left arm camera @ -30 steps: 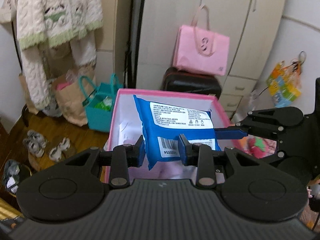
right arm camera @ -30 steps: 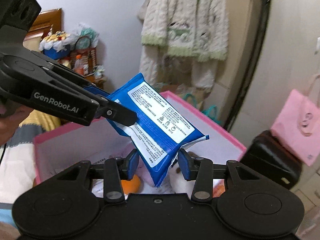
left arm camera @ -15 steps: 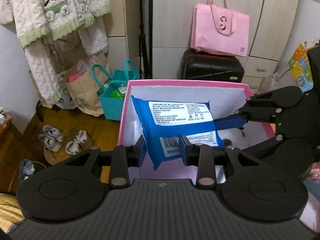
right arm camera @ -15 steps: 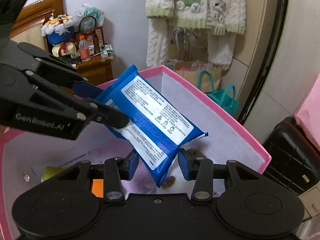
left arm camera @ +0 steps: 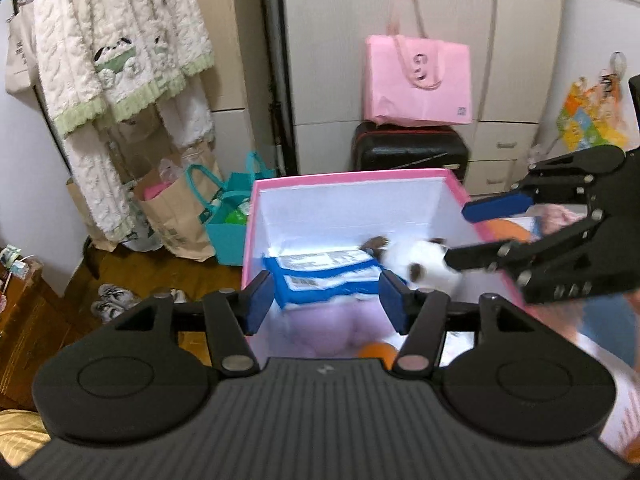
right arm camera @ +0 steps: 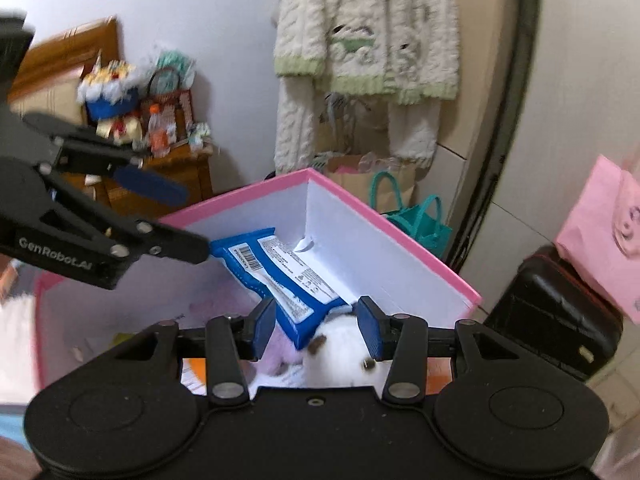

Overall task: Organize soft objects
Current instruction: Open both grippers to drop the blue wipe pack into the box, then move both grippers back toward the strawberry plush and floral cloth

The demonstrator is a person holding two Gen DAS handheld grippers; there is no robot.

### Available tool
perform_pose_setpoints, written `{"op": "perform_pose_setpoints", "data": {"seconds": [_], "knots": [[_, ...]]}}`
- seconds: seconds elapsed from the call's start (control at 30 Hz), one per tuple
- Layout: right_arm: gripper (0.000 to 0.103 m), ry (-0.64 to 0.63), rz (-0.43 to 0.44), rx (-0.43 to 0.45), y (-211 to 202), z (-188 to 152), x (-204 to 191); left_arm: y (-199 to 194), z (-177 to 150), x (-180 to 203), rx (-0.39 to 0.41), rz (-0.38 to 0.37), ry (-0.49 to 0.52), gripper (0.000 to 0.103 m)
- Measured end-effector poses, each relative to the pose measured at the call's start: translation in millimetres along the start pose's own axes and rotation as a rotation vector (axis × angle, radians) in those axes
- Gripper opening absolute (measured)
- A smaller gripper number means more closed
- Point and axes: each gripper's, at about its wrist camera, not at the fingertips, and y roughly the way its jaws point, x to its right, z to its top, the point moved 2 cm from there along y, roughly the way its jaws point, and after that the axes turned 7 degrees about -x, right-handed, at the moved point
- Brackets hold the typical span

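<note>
A blue wet-wipes pack (left arm camera: 324, 276) lies loose inside the pink box (left arm camera: 352, 178), resting on a purple plush (left arm camera: 332, 328) beside a white plush (left arm camera: 424, 260). My left gripper (left arm camera: 326, 308) is open above the box, its pads apart on either side of the pack. My right gripper (right arm camera: 316, 328) is open too, just above the pack (right arm camera: 280, 272) and the white plush (right arm camera: 344, 356). Each gripper shows in the other's view: the right one (left arm camera: 472, 232) and the left one (right arm camera: 188, 220), both with jaws spread.
An orange toy (left arm camera: 374, 350) lies in the box. Behind the box stand a black suitcase (left arm camera: 412, 148), a pink bag (left arm camera: 416, 80), teal and paper bags (left arm camera: 224, 216), and hanging knitwear (left arm camera: 116, 52). A wooden cabinet (right arm camera: 176, 172) with clutter stands at the left.
Both grippers opened and let go of the wipes pack, which dropped into the pink box onto the plush toys. Both grippers pulled slightly apart.
</note>
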Motion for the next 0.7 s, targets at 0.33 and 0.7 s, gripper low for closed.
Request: {"op": "perform_pose_setpoints", "data": {"seconds": [0.33, 0.7], "knots": [[0.052, 0.151, -0.033, -0.002, -101, -49, 9, -63, -15, 54, 0.022, -0.175, 0.125, 0.062], [0.058, 0.212, -0.147, 0.044, -186, -108, 0, -103, -32, 122, 0.036, -0.299, 0.268, 0.065]]}}
